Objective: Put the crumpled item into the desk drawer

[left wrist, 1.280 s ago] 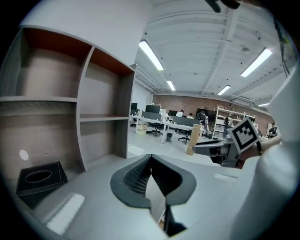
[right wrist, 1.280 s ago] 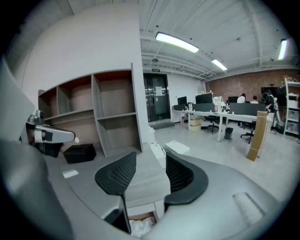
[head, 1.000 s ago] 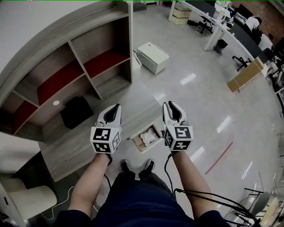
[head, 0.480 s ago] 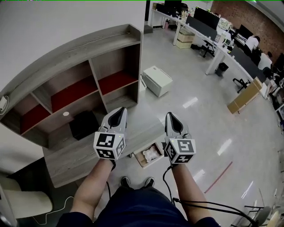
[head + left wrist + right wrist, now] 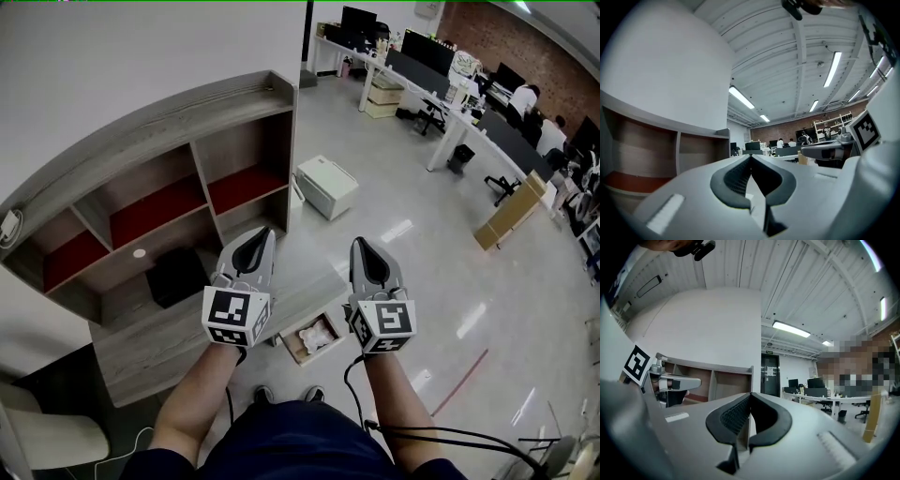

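Observation:
In the head view the desk drawer point(image 5: 296, 349) stands pulled out below the grey wooden desk point(image 5: 150, 328). A crumpled white item point(image 5: 317, 331) lies inside it. Both grippers are held level, high above the drawer, side by side. My left gripper point(image 5: 251, 236) is shut and empty; in the left gripper view its jaws point(image 5: 751, 156) meet at the tips. The right gripper point(image 5: 366, 246) is likewise shut with nothing in it, and its dark pads point(image 5: 736, 420) close together in the right gripper view.
A wooden shelf unit point(image 5: 169, 202) with red-lined compartments backs the desk, and a black box point(image 5: 176, 275) sits on the desk. On the floor beyond are a white case point(image 5: 326, 186) and a cardboard box point(image 5: 511, 211). Office desks with people fill the far right. A white chair point(image 5: 47, 441) is at lower left.
Both grippers have risen away from the drawer. The right jaws, slightly apart a second ago, are now together. The head view has tilted up, showing more of the office.

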`<state>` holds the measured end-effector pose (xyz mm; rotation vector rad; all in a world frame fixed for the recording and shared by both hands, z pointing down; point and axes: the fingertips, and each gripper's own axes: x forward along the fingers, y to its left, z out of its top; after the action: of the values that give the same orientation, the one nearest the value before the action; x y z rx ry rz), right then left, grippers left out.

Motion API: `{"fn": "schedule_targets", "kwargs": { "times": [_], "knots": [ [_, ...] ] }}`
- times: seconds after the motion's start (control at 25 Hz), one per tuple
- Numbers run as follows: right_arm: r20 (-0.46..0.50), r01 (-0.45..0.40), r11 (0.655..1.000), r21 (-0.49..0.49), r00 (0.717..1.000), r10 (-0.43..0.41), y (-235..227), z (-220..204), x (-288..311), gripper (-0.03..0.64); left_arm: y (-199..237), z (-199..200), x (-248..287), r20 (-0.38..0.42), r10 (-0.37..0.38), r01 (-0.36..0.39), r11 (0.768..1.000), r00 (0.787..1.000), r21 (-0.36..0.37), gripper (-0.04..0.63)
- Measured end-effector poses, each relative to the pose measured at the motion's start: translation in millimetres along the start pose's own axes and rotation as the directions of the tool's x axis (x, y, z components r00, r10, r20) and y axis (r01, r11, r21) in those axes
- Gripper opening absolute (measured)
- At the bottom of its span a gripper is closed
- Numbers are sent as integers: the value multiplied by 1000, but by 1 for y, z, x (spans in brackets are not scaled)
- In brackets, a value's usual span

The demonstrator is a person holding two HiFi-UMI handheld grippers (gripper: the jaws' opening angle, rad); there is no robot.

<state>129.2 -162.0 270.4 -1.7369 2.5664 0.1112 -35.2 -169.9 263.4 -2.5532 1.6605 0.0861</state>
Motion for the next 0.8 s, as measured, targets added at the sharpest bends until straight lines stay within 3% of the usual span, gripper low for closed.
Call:
{"fn": "schedule_targets", "kwargs": {
  "times": [0.2, 0.8],
  "knots": [
    [6, -5, 1000, -17, 1000, 5, 3, 4, 2, 6, -2, 2, -1, 12, -8, 8, 999, 1000, 36, 5],
    [-27, -22, 1000, -1, 999, 22, 8, -8, 12, 6, 6, -14, 2, -8, -19, 20, 1000, 1000, 8, 5]
  ]
}}
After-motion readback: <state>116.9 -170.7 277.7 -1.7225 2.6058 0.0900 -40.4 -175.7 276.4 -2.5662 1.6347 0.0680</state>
